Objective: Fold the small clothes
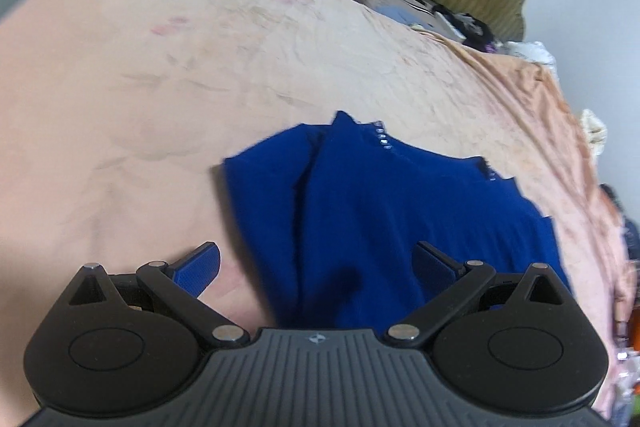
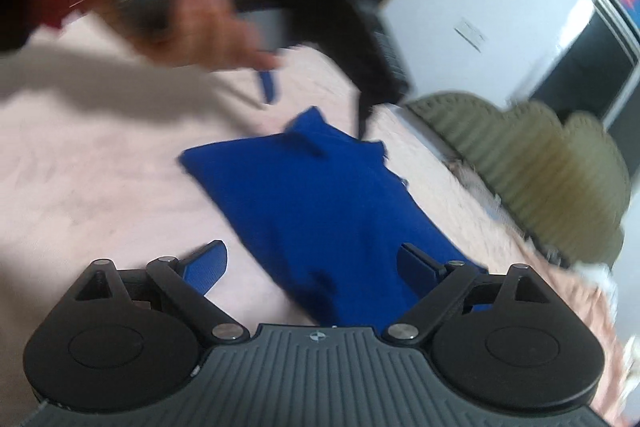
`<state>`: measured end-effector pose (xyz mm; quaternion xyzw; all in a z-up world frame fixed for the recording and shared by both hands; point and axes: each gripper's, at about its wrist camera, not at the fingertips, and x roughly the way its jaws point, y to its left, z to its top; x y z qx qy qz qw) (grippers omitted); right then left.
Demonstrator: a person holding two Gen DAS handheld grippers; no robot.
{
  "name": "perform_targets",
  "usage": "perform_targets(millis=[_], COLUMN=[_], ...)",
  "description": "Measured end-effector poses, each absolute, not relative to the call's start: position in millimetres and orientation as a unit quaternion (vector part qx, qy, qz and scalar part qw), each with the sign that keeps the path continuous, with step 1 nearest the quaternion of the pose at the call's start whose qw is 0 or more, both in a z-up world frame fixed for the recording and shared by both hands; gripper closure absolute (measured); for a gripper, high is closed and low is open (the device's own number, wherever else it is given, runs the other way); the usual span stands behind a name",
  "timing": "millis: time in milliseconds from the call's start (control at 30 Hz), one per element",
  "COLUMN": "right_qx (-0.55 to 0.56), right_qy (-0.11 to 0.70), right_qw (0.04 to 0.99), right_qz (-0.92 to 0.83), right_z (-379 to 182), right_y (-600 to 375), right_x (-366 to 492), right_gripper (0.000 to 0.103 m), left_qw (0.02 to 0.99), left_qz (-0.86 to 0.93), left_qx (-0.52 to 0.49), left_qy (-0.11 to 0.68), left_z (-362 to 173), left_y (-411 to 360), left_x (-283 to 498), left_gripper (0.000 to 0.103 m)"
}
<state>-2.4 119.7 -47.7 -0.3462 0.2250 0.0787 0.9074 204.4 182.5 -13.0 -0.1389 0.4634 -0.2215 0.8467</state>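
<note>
A small royal-blue knit garment (image 1: pixel 380 219) lies on the wide peach-pink fleece blanket (image 1: pixel 140 87) that covers the bed, already doubled over on itself, with a lengthwise fold edge running down its left part and a short row of pale studs near its far corner. Seen from the left wrist, the left gripper (image 1: pixel 316 265) hangs just above the near end of the garment with its blue-padded fingers (image 1: pixel 200 267) spread wide and nothing between them: one finger is over bare blanket beside the garment, the other over the blue cloth. The right gripper (image 2: pixel 312 265) is likewise wide apart and empty, straddling the garment's near edge. In the right wrist view the person's left hand (image 2: pixel 192 7), red-sleeved, carries its gripper above the garment's far end, though motion blur makes it hard to say whether that tool touches the cloth. The garment looks light, soft and limp, probably a stretchy knit that will sag and drag on the fleece rather than slide, so a pinch in the middle would bunch it. The safer holds seem to be the two near corners or the hem, through both layers, lifting evenly so the existing fold stays.
</note>
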Motion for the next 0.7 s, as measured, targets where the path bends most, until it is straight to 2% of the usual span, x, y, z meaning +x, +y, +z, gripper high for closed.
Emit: perform_targets(millis=[167, 267, 367, 400, 433, 467, 500, 533, 567, 600, 700], right_qx=[-0.386, -0.38, -0.375, -0.376, -0.377, -0.38, -0.382, -0.382, -0.38, -0.374, -0.351], right_qy=[0.192, 0.197, 0.202, 0.204, 0.205, 0.207, 0.208, 0.206, 0.204, 0.204, 0.196], right_qw=[0.899, 0.9, 0.901, 0.9, 0.899, 0.897, 0.896, 0.896, 0.897, 0.899, 0.909], right_qz=[0.082, 0.079, 0.077, 0.08, 0.084, 0.087, 0.09, 0.094, 0.096, 0.099, 0.104], right_z=[-55.2, -56.6, -57.6, -58.3, -59.9, -61.3, -62.6, -63.1, -62.1, -61.0, -51.2], right_y=[141.9, 145.3, 149.0, 149.9, 150.0, 151.5, 152.7, 152.7, 151.6, 152.0, 142.4], right_x=[8.4, 28.2, 46.5, 51.3, 54.4, 57.1, 58.6, 58.8, 58.1, 57.1, 54.2], right_gripper=[0.017, 0.028, 0.046, 0.057, 0.069, 0.075, 0.083, 0.087, 0.09, 0.097, 0.099], left_qw=[0.834, 0.829, 0.831, 0.835, 0.842, 0.846, 0.847, 0.849, 0.845, 0.844, 0.862], left_qz=[-0.246, -0.249, -0.245, -0.239, -0.231, -0.224, -0.216, -0.21, -0.212, -0.209, -0.189], left_qx=[-0.154, -0.173, -0.189, -0.184, -0.17, -0.153, -0.138, -0.127, -0.127, -0.131, -0.121], left_qy=[0.469, 0.469, 0.462, 0.46, 0.456, 0.459, 0.465, 0.468, 0.474, 0.476, 0.455], left_z=[-25.8, -28.0, -29.2, -29.3, -27.8, -27.3, -27.7, -27.3, -28.1, -28.1, -16.9], left_y=[172.6, 167.4, 162.7, 159.5, 154.8, 149.9, 145.3, 141.7, 140.3, 139.5, 134.8], left_x=[228.6, 243.3, 260.3, 265.1, 268.8, 272.6, 276.5, 278.9, 280.9, 281.6, 272.4], left_gripper=[0.0, 0.001, 0.004, 0.015, 0.036, 0.052, 0.072, 0.084, 0.09, 0.091, 0.091])
